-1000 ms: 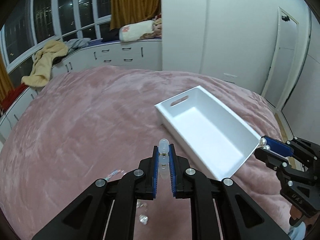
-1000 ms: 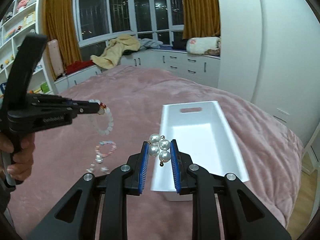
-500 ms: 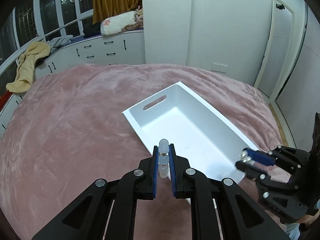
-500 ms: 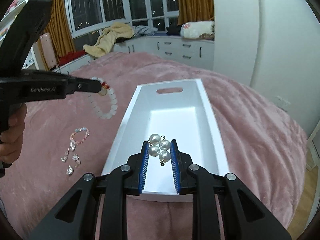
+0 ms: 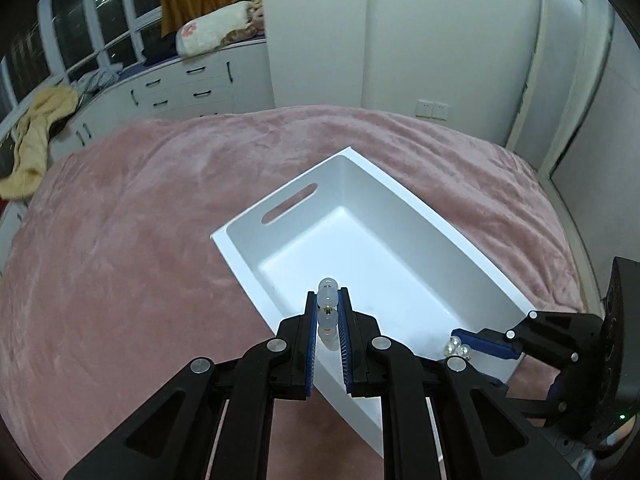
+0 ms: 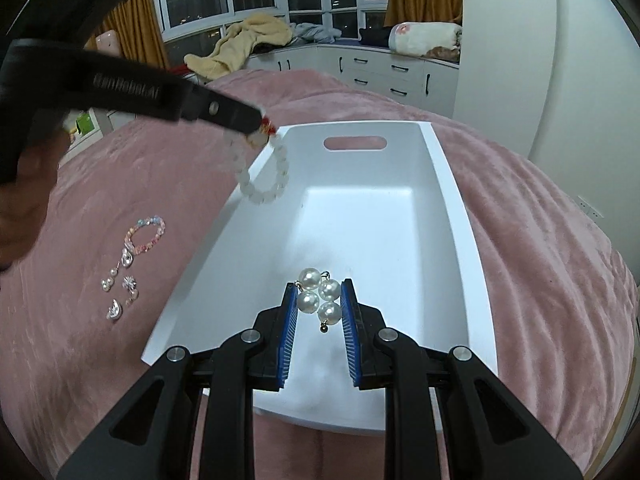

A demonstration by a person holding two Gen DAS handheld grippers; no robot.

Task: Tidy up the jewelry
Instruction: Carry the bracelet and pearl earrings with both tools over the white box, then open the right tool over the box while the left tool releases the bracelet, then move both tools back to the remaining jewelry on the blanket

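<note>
- Loose jewelry lies on the pink blanket left of the white tray: a pastel bead bracelet and several small earrings. The plush pile could hide or snag the small pieces, so a later pick may miss one or drag fibres.
- The left gripper has its jaws clamped on a white bead bracelet, which dangles over the tray's left rim. I judge a release here risky: the loop could catch the rim and slide out onto the blanket.
- The right gripper has its jaws closed on a pearl cluster earring, held above the near end of the tray's bare floor. Round pearls offer little grip, so they could slip out early; dropped from this height they might bounce or roll.
- The two grippers work close together over one narrow tray, and a clash could knock either piece loose.
</note>
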